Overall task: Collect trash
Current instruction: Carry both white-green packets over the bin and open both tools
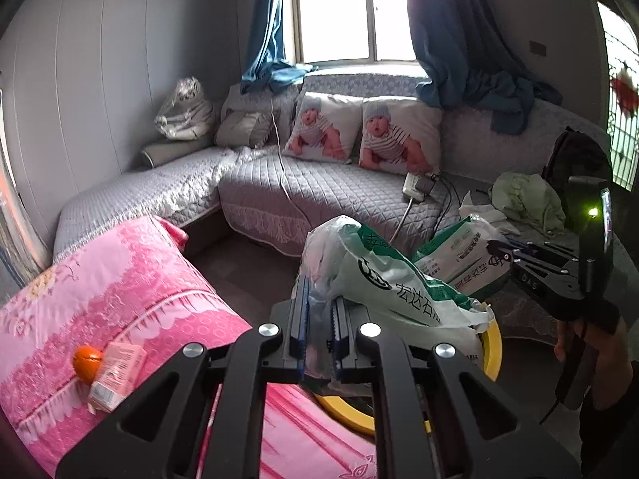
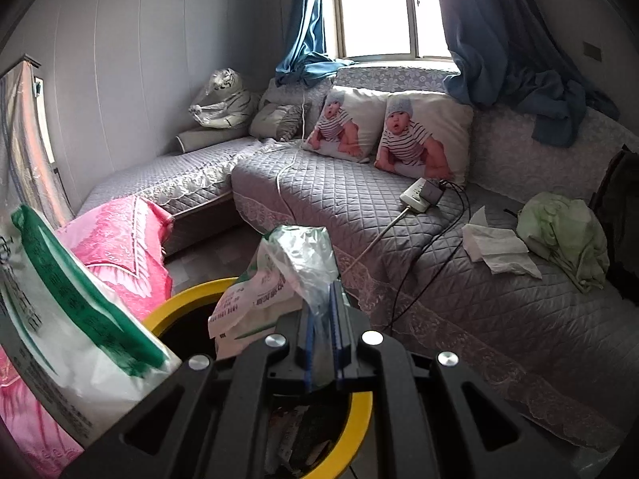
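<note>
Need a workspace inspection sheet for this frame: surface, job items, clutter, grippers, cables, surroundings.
Surface: grey quilted sofa wraps the corner; pink cloth covers a low surface at left.
Job's things: green-and-white plastic bag is held over the yellow-rimmed bin; the bin already holds trash.
Clutter: crumpled tissue and pale green bag on the sofa; orange and small carton on the pink cloth.
Grippers: left gripper shut on the bag's edge; right gripper shut on another part of it.
Cables: power strip on the sofa with dark leads; white cord trails over the seat.
Surroundings: window, blue curtains, two printed cushions.
</note>
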